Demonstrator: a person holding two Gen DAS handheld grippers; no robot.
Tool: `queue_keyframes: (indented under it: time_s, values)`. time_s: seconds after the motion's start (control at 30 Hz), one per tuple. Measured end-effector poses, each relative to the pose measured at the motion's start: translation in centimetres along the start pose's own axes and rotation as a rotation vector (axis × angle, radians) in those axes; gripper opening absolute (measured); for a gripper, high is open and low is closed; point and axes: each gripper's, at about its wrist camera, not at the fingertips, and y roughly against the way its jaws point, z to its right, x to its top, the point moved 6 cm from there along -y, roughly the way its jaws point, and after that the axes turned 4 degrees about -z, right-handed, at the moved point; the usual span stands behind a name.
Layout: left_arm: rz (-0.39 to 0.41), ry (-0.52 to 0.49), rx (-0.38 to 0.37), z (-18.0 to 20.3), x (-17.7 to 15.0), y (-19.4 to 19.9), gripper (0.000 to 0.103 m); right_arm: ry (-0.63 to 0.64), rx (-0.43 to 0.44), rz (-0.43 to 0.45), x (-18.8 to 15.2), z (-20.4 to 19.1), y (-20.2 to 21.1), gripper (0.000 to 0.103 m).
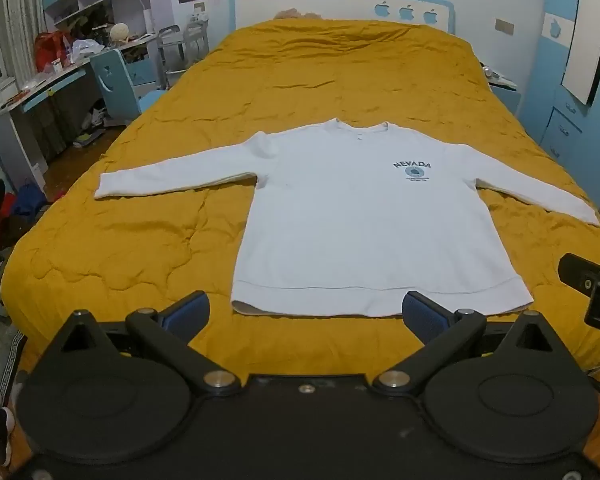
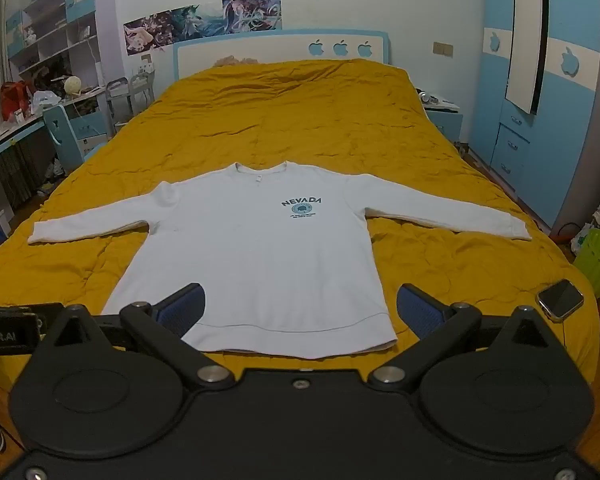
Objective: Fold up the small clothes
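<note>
With left gripper and right gripper both spread wide and empty, begin at the sleeves of the white sweatshirt (flat, face up on the yellow quilt), pinching each cuff and folding inward across the chest.

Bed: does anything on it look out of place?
Yes: a smartwatch lies on the bedspread near the right corner, apart from the flat sweatshirt. Both sleeves are spread out; nothing looks spilled or damaged.

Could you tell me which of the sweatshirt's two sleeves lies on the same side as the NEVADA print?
The right-hand sleeve of the white sweatshirt: the NEVADA print sits on the chest beside it, while the left-hand sleeve adjoins plain fabric.
</note>
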Motion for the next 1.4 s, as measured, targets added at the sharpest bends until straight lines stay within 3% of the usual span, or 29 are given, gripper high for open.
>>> queue_keyframes:
  time_s: [1.4]
  values:
    - [-0.016, 0.026, 0.001, -0.26, 0.21, -0.58, 0.103, 0.005, -0.008, -0.013, -0.06, -0.29, -0.58, 0.103]
